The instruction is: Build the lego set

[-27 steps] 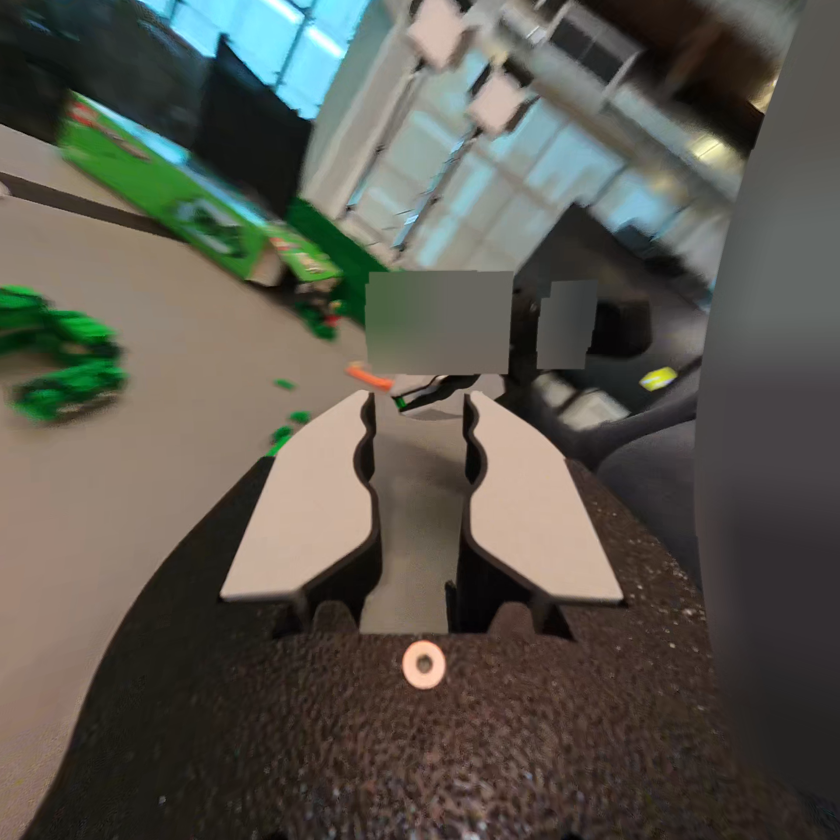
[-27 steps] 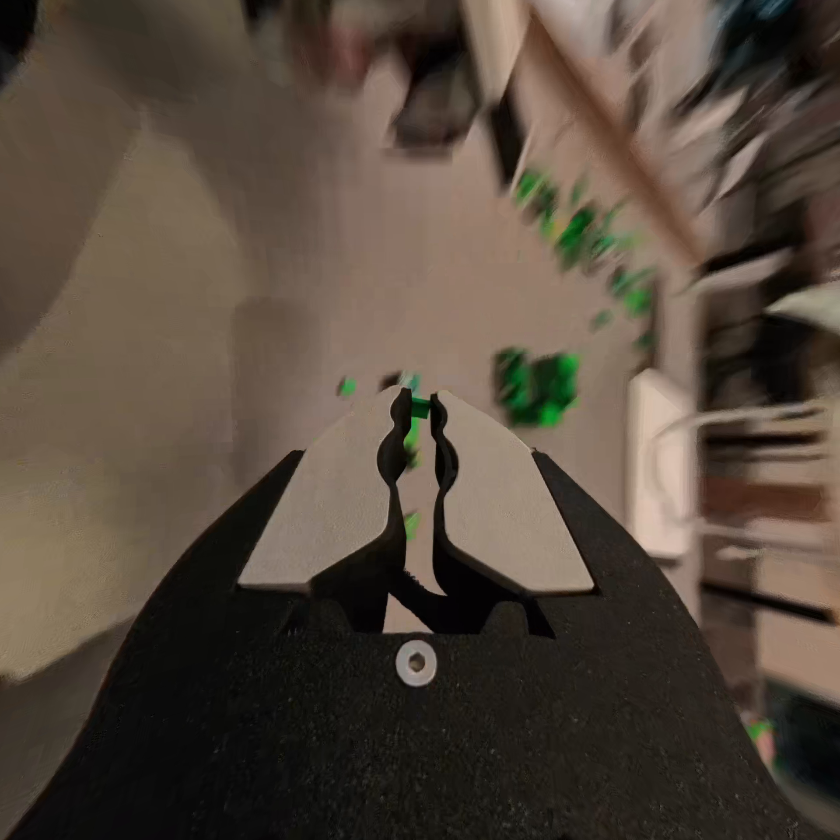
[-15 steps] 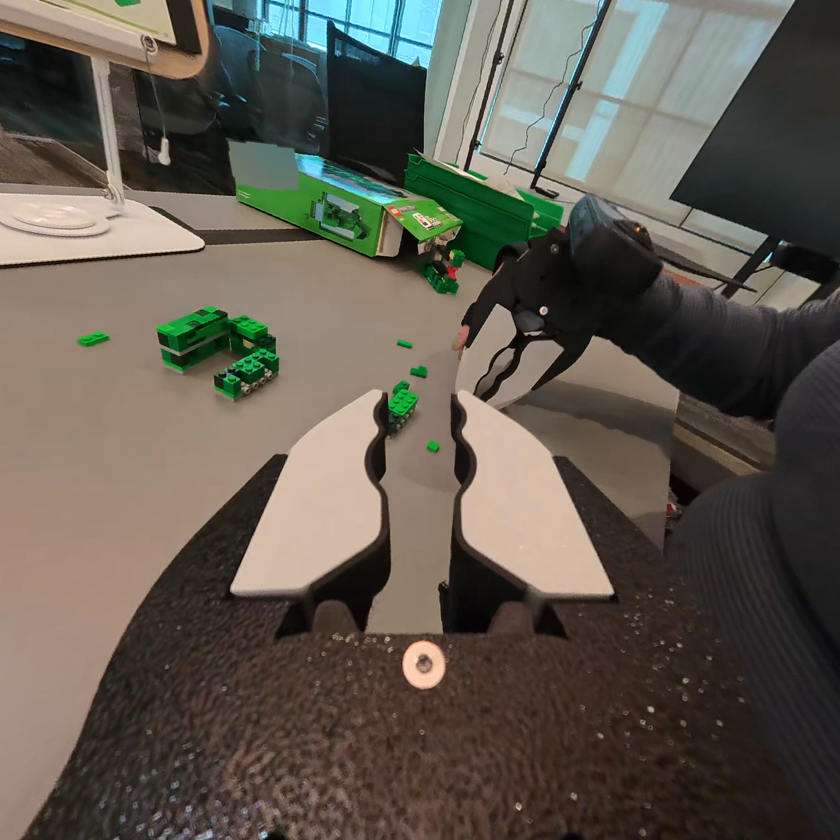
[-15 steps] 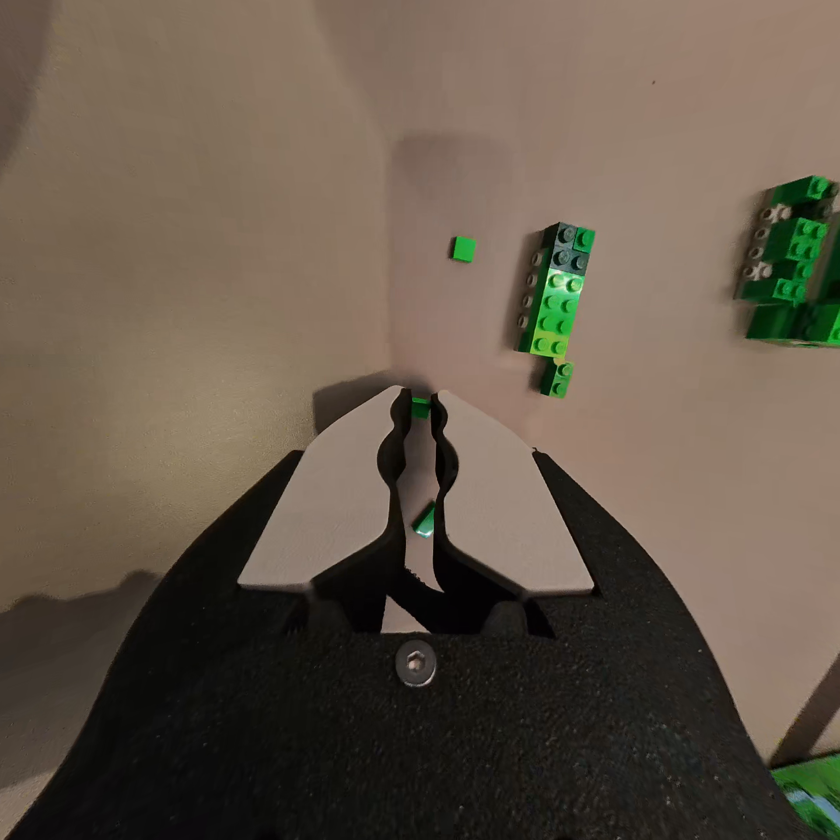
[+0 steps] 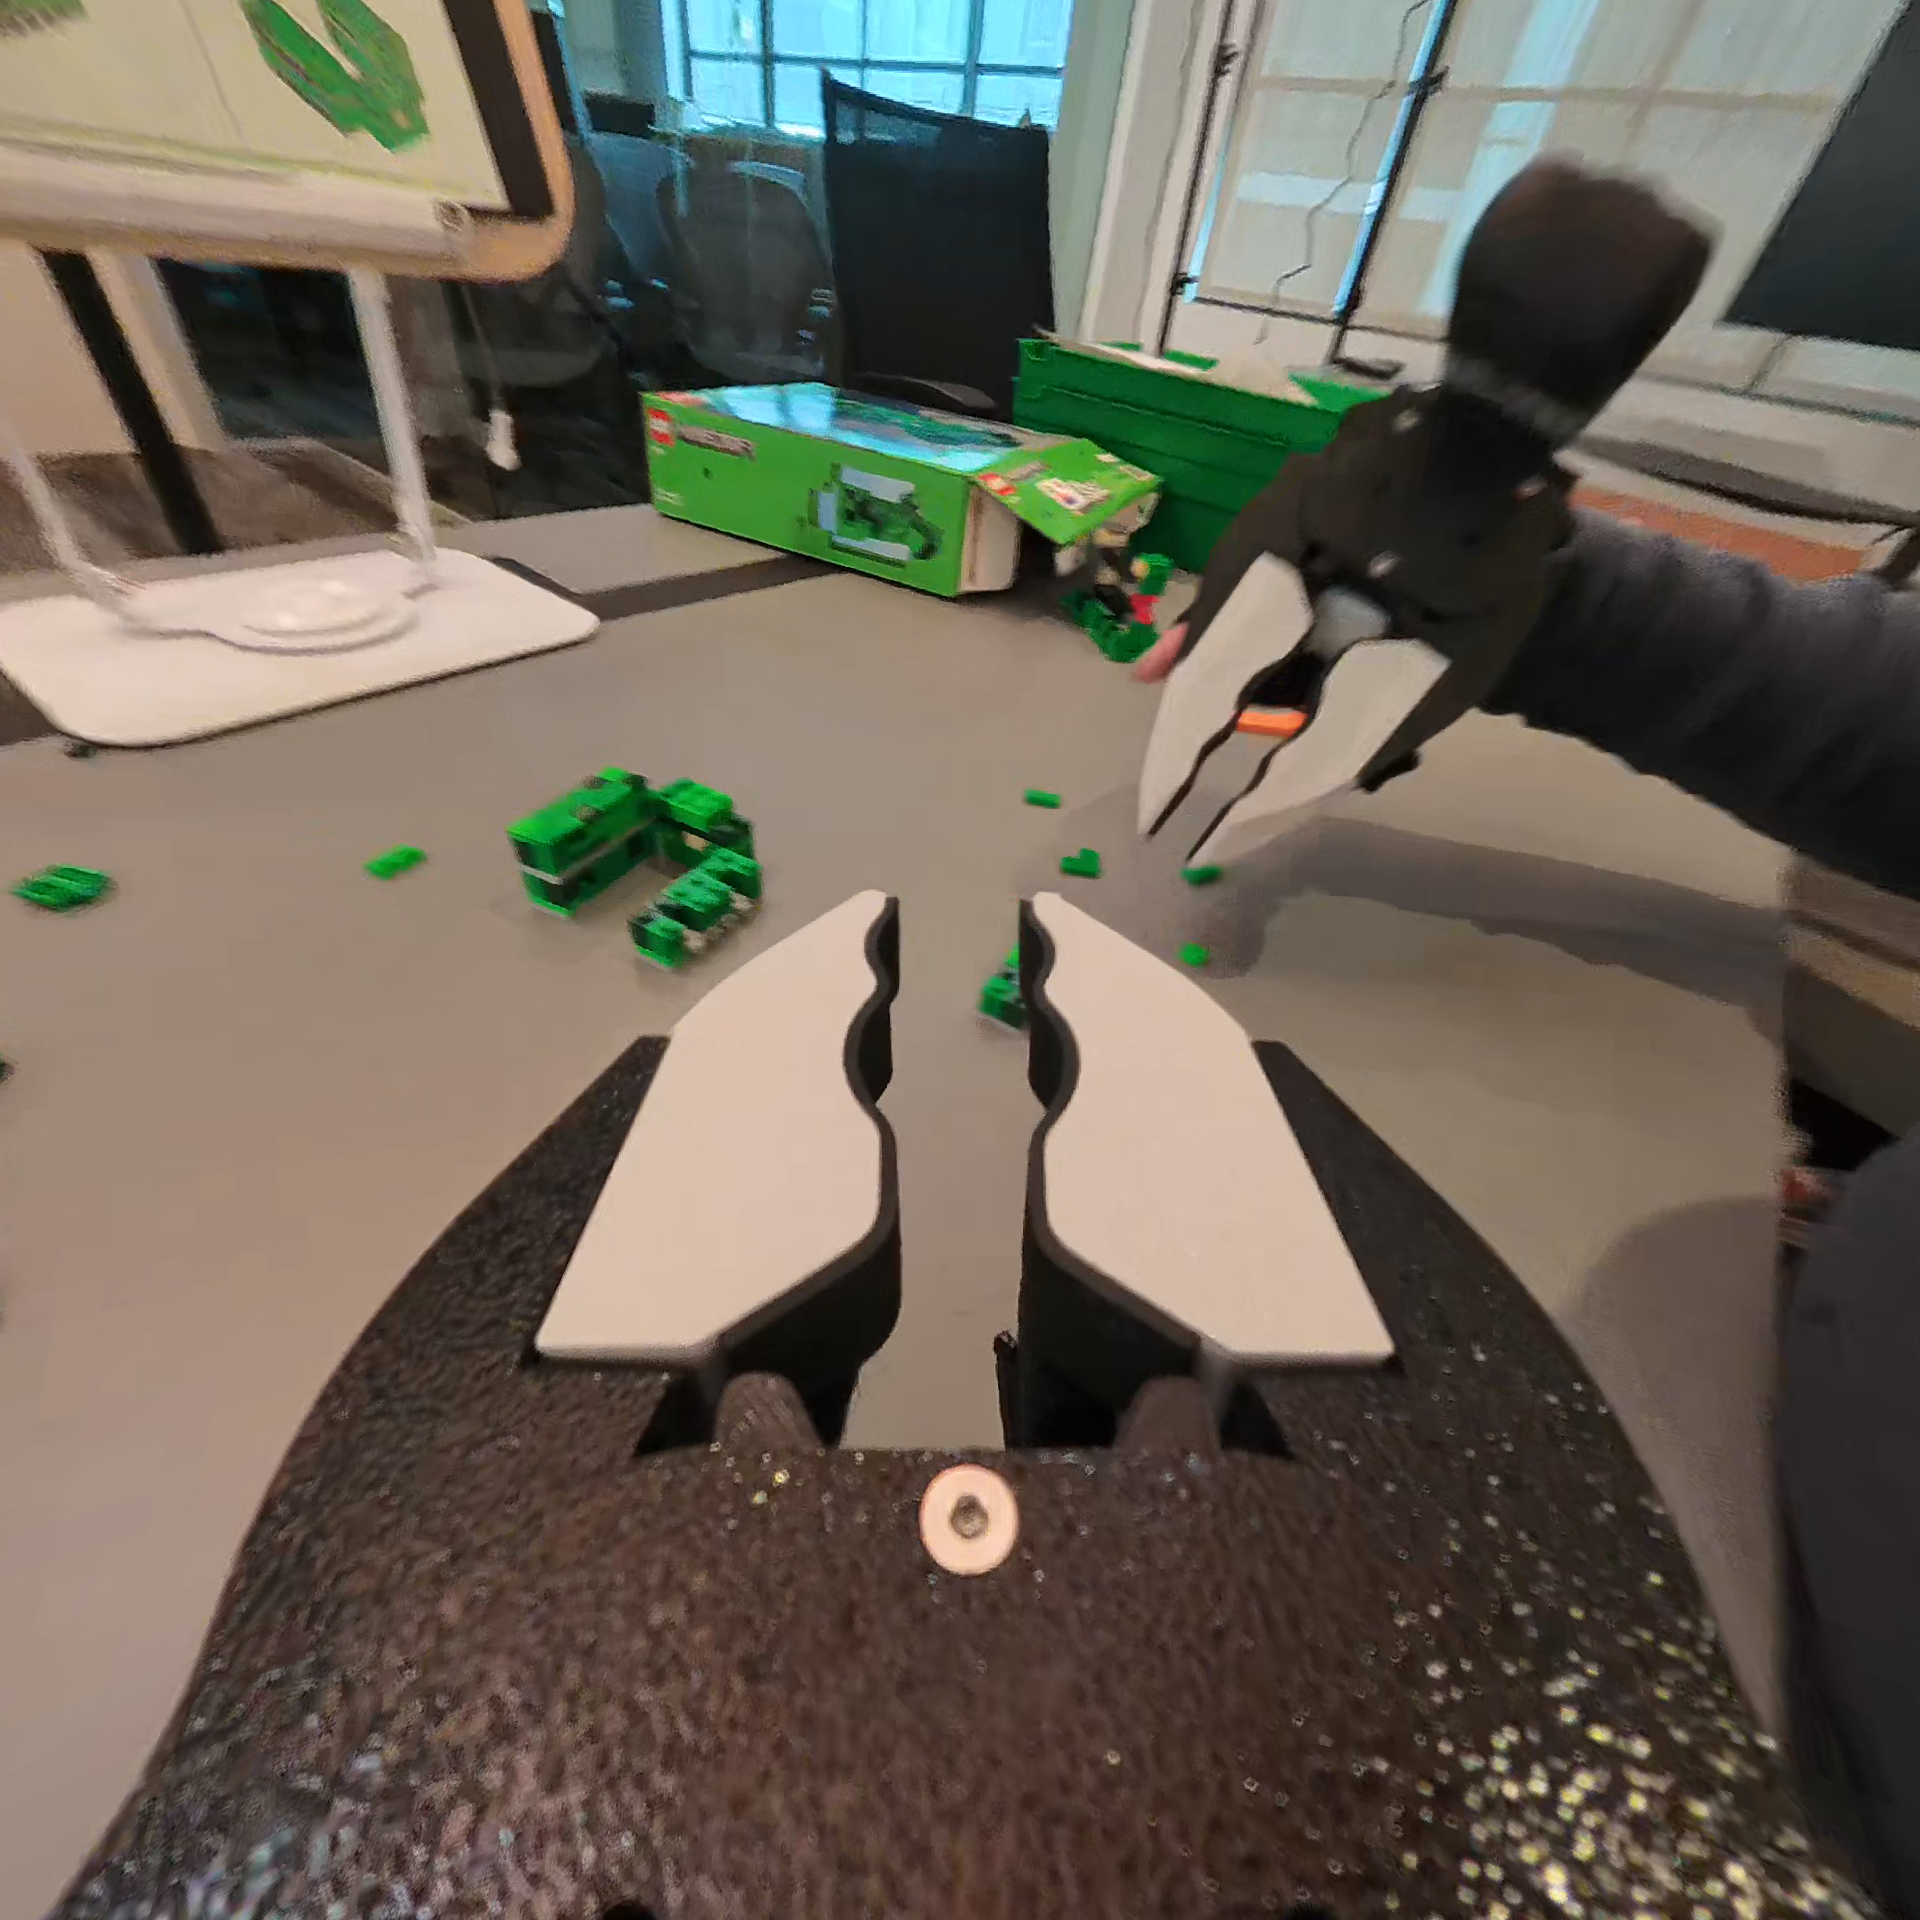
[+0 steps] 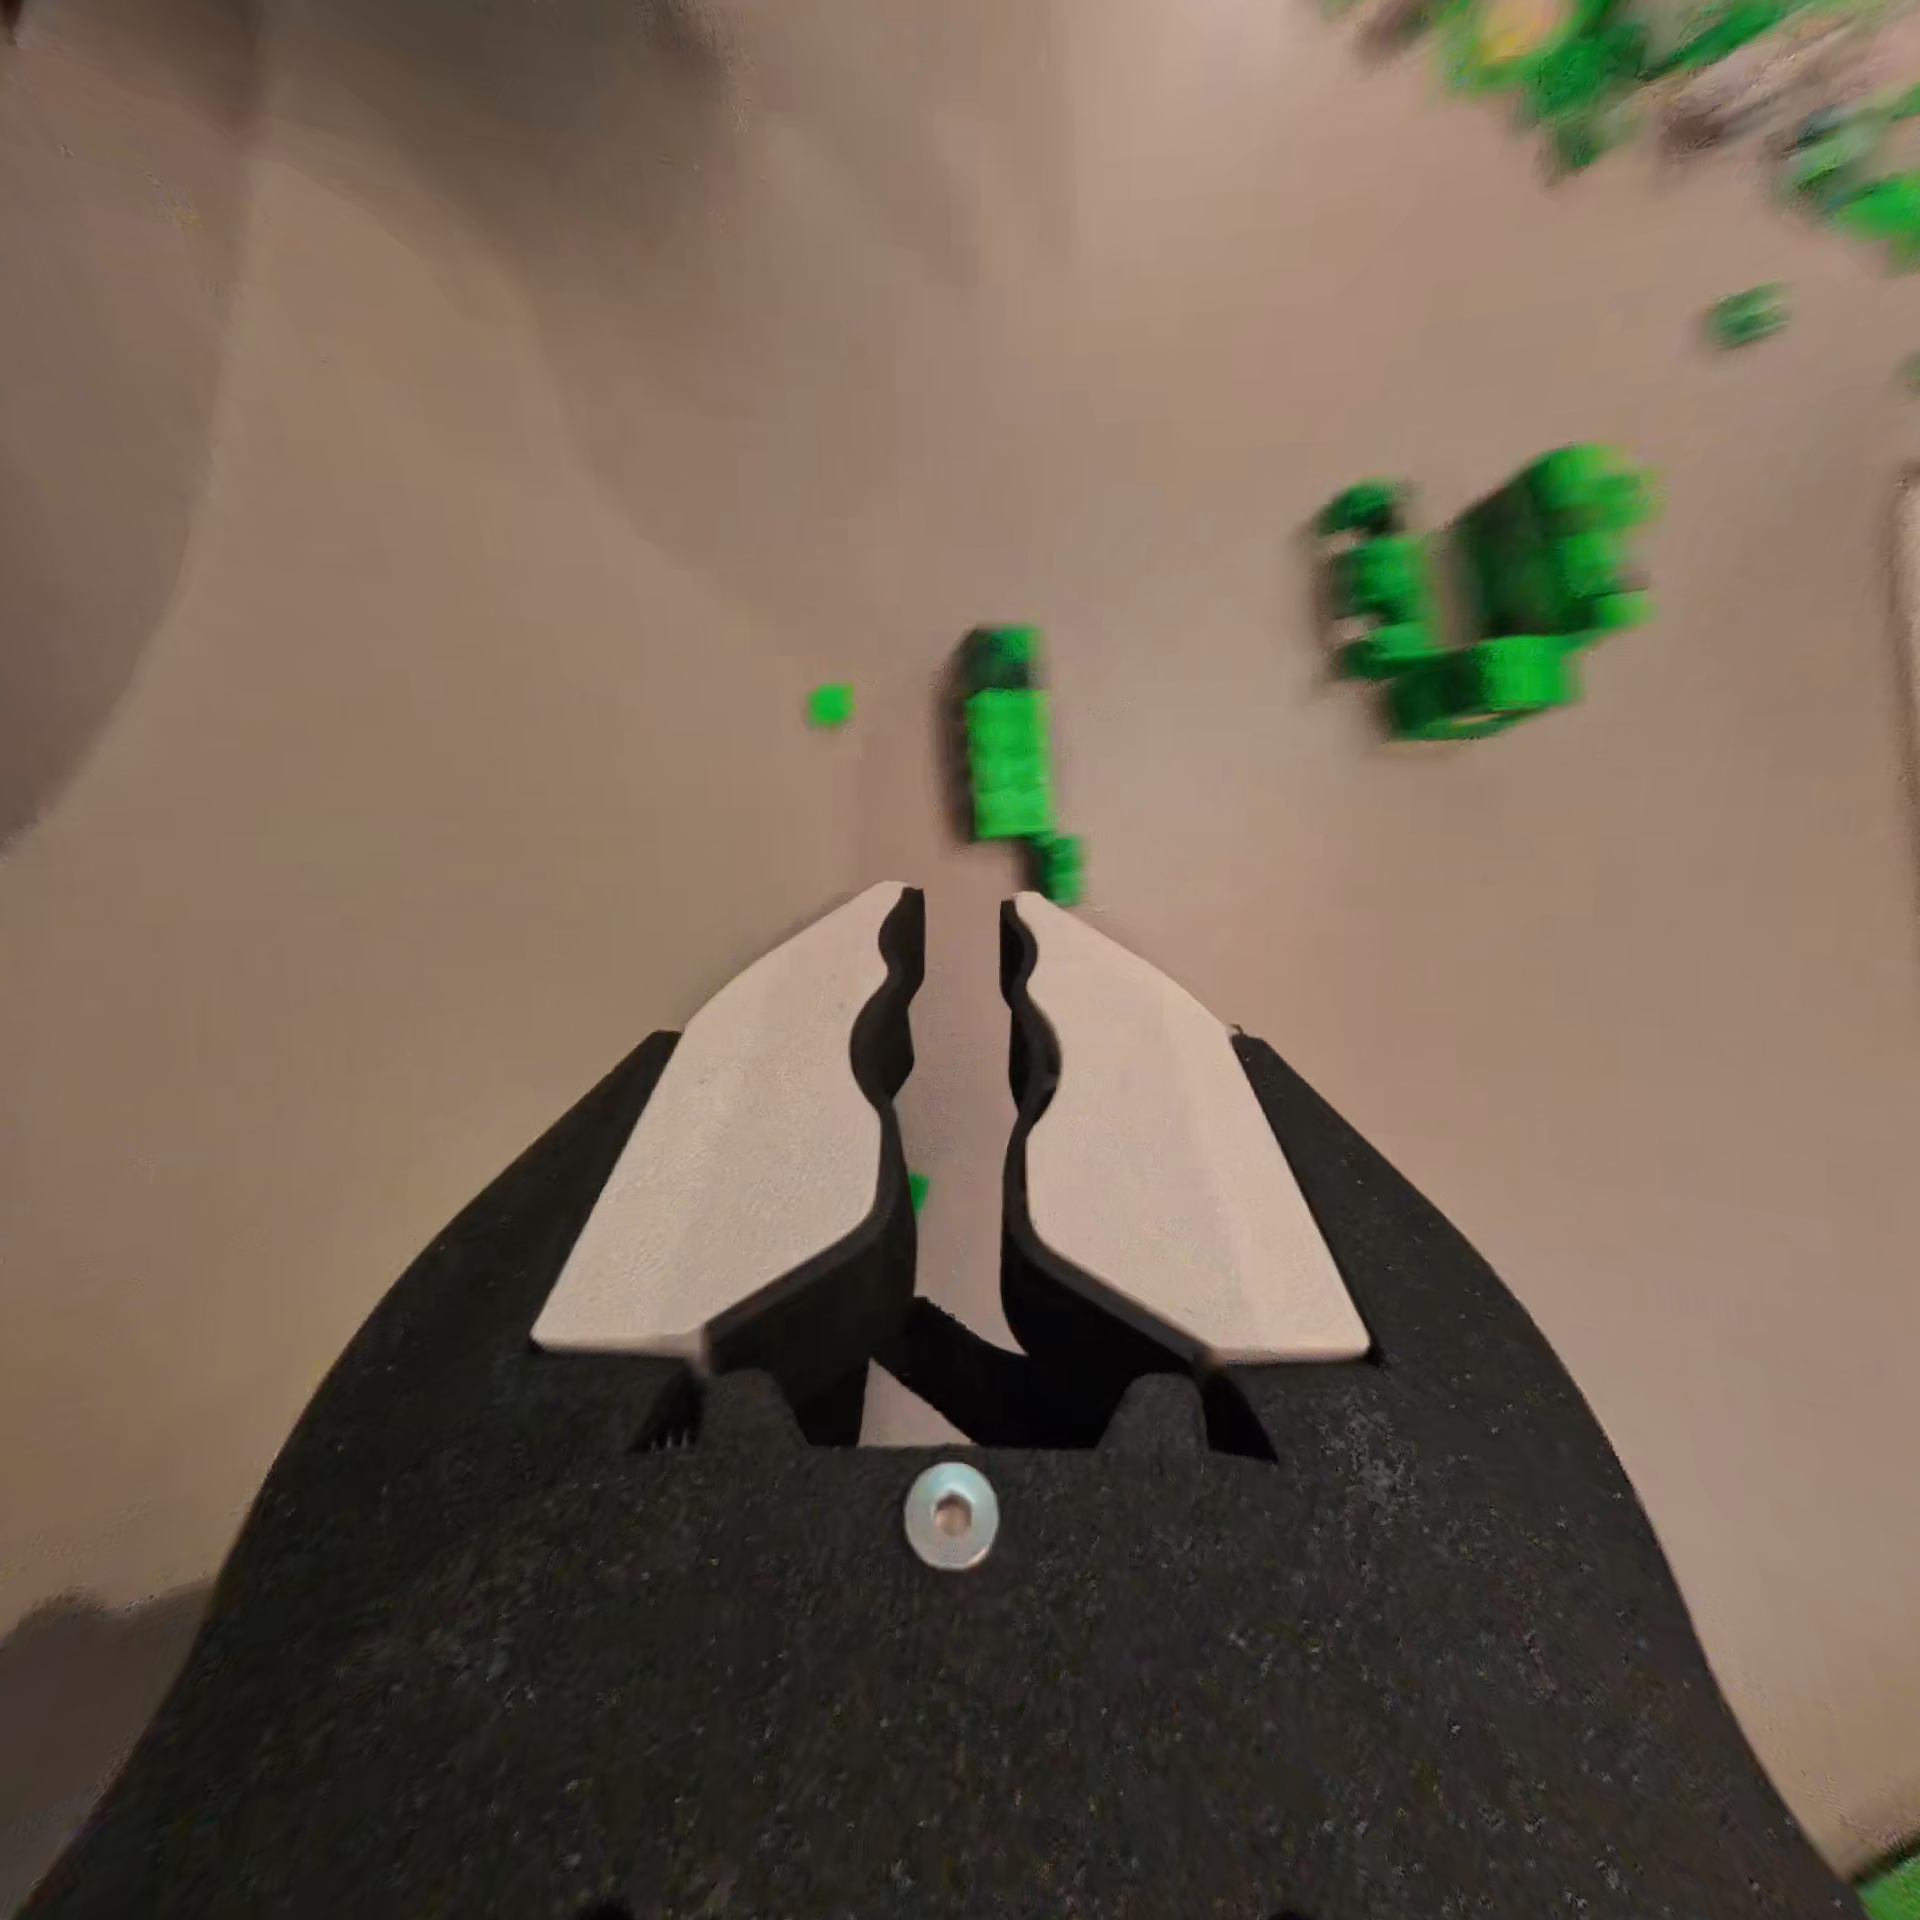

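the build looks partly done and far from finished, judging by how much is still loose. in the left wrist view the biggest finished part, a green u-shaped assembly (image 5: 639, 868), sits on the grey table (image 5: 312, 1091) at about 10 o'clock from the left gripper (image 5: 956, 914), well apart from it. a smaller green strip assembly (image 6: 1003, 753) lies just past the tips of the right gripper (image 6: 961, 904) at 12 o'clock in the right wrist view, and it peeks out behind the left gripper's right finger in the other view. single small green pieces are scattered around: one flat tile (image 6: 829, 704) at 11 o'clock of the right gripper, a few more (image 5: 1081, 862) near the right gripper's tips in the left wrist view, and others off at 9 o'clock (image 5: 62, 888). the left gripper hangs released, jaws parted with nothing between them. the right gripper is also released, a narrow gap between its tips and no brick held. the open green lego box (image 5: 883, 488) lies at the far edge at 12 o'clock, with a tablet on a white stand (image 5: 291, 613) at 10 o'clock. what seems left: joining the two assemblies and fitting the loose pieces.
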`<action>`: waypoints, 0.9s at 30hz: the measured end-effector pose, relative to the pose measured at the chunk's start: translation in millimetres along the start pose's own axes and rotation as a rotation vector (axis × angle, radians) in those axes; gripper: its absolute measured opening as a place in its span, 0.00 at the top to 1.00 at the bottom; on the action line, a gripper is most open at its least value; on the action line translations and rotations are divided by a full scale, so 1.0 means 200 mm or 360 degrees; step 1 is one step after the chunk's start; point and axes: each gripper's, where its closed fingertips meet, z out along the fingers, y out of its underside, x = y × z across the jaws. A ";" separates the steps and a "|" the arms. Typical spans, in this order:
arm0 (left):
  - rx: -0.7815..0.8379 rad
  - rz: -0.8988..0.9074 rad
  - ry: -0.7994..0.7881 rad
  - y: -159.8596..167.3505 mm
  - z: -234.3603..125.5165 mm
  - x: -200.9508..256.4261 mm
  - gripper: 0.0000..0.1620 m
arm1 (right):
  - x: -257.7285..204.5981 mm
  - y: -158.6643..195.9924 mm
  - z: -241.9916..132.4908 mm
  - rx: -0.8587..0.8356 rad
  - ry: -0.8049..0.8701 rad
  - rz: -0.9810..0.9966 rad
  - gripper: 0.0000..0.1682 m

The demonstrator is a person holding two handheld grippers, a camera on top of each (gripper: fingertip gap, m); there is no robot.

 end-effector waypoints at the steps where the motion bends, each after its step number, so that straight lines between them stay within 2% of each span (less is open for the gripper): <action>1: 0.0000 0.0055 -0.0063 -0.02 0.01 -0.04 0.87 | 0.08 -0.04 -0.05 0.0174 0.0114 0.0072 0.92; 3: 0.0026 0.0196 -0.0107 -0.06 0.06 -0.09 0.88 | 0.28 -0.06 -0.15 0.0497 0.0413 0.0268 0.92; 5: 0.0143 0.0386 -0.0066 -0.11 0.13 -0.11 0.97 | 0.46 -0.02 -0.25 0.0729 0.0747 0.0415 0.93; 7: 0.0148 0.0496 -0.0140 -0.11 0.19 -0.21 1.00 | 0.61 0.07 -0.35 0.0830 0.1114 0.0529 0.95; 9: 0.0093 0.0507 -0.0263 -0.08 0.25 -0.33 1.00 | 0.66 0.15 -0.35 0.0780 0.1269 0.0579 0.96; 12: 0.0119 0.0480 -0.0378 -0.07 0.29 -0.44 1.00 | 0.68 0.22 -0.29 0.0699 0.1304 0.0625 0.97; 14: 0.0141 0.0438 -0.0361 -0.07 0.31 -0.45 1.00 | 0.68 0.25 -0.29 0.0708 0.1357 0.0641 1.00; 18: 0.0100 0.0335 -0.0268 -0.05 0.35 -0.46 1.00 | 0.66 0.21 -0.32 0.0910 0.1318 0.0680 1.00; 20: 0.0108 0.0419 -0.0252 -0.05 0.35 -0.43 1.00 | 0.66 0.21 -0.33 0.0952 0.1327 0.0664 1.00; 27: -0.0097 0.0734 -0.0237 0.04 0.39 -0.32 1.00 | 0.64 0.18 -0.32 0.0912 0.1358 0.0546 1.00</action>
